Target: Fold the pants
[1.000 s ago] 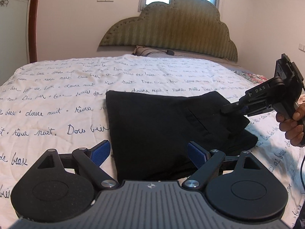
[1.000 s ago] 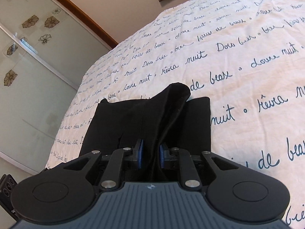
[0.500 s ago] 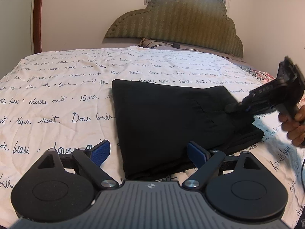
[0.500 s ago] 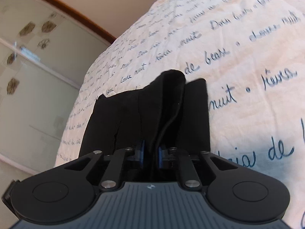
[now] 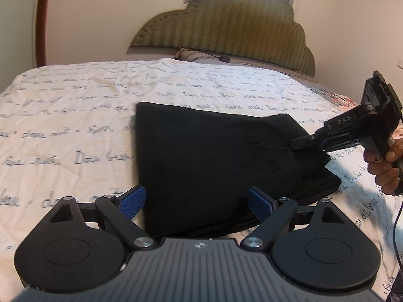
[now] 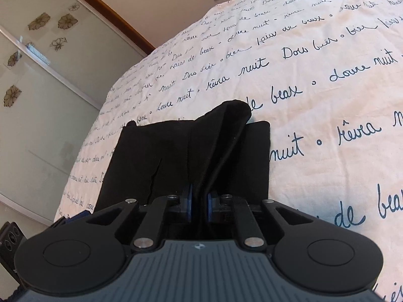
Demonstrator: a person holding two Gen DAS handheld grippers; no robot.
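The left gripper [image 5: 196, 202] is hovering with its jaws spread wide over the near edge of the pants [image 5: 214, 166], gripping nothing, probably waiting to take a corner. The black pants are lying half-folded on the bedspread [image 5: 75, 115], their long side running roughly left to right in the left view. At their right end, the right gripper [image 6: 199, 205] is pinching a raised ridge of cloth, likely to carry it over.

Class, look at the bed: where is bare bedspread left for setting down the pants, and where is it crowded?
Free: the bedspread left of the black pants, and the stretch beyond them toward the headboard. Crowded: the pants' right edge, where the right hand-held gripper pinches a raised fold.
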